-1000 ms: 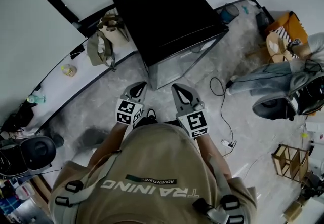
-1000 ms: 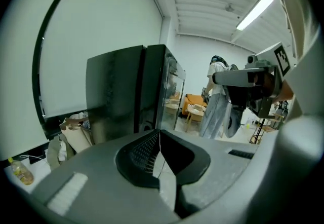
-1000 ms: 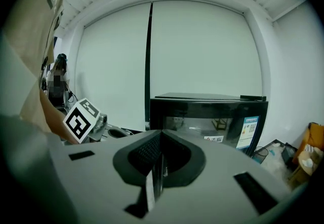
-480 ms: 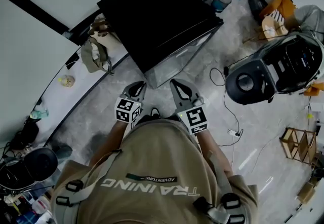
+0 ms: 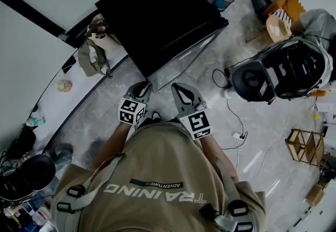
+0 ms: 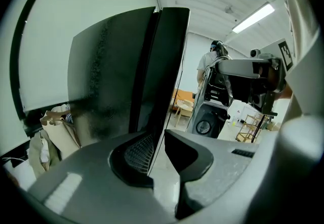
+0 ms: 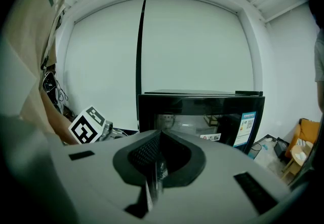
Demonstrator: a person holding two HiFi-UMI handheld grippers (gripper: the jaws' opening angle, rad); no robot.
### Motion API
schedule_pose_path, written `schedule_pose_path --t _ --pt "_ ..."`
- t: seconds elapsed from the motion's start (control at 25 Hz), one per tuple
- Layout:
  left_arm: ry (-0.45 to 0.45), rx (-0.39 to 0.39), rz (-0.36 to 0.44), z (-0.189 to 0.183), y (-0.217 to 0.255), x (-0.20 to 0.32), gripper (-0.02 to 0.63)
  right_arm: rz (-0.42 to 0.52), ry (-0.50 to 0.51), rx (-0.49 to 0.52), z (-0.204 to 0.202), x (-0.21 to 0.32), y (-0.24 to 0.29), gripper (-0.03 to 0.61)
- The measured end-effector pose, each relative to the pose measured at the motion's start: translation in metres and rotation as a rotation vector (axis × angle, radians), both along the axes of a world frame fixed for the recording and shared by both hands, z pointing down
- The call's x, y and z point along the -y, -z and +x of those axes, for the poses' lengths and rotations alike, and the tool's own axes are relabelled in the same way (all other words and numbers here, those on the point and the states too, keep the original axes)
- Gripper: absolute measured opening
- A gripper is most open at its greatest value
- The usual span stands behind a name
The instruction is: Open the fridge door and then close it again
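Note:
The black fridge [image 5: 163,16] stands low against the white wall, its glass door [image 5: 181,60] facing me and shut. Both grippers hang side by side just in front of that door, touching nothing. My left gripper [image 5: 139,91] is held near the door's left edge, its jaws a narrow gap apart with nothing between them. In the left gripper view the fridge [image 6: 126,76] shows from the side. My right gripper [image 5: 182,94] is shut and empty. In the right gripper view [image 7: 158,159] it points at the glass door [image 7: 202,116], which carries a blue label [image 7: 246,127].
Tan bags [image 5: 93,52] lean on the wall left of the fridge. A dark wheeled machine [image 5: 283,71] stands on the floor at right, with a cable [image 5: 231,115] and power strip [image 5: 237,135] near it. A wooden rack [image 5: 304,147] sits farther right. A person [image 6: 208,66] stands in the background.
The dark wheeled machine has come further into view at the right. Both grippers have stayed in front of the shut fridge door, shifting only slightly.

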State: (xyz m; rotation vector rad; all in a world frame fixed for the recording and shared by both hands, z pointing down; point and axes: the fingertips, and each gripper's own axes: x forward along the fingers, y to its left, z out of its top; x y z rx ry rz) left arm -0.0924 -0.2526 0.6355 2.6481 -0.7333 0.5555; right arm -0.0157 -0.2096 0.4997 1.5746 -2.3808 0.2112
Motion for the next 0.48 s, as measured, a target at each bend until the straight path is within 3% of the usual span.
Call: schedule_pose_path --t 0.16,0.48 --pt "0.011 0.024 -0.002 0.004 -0.002 0.007 0.052 -0.047 0.000 -0.008 0.002 0.005 -0.004 0.002" --pt "0.047 0.057 -0.014 0.005 -0.009 0.008 0.052 -0.031 0.031 0.010 -0.004 0.013 -0.015 0.002"
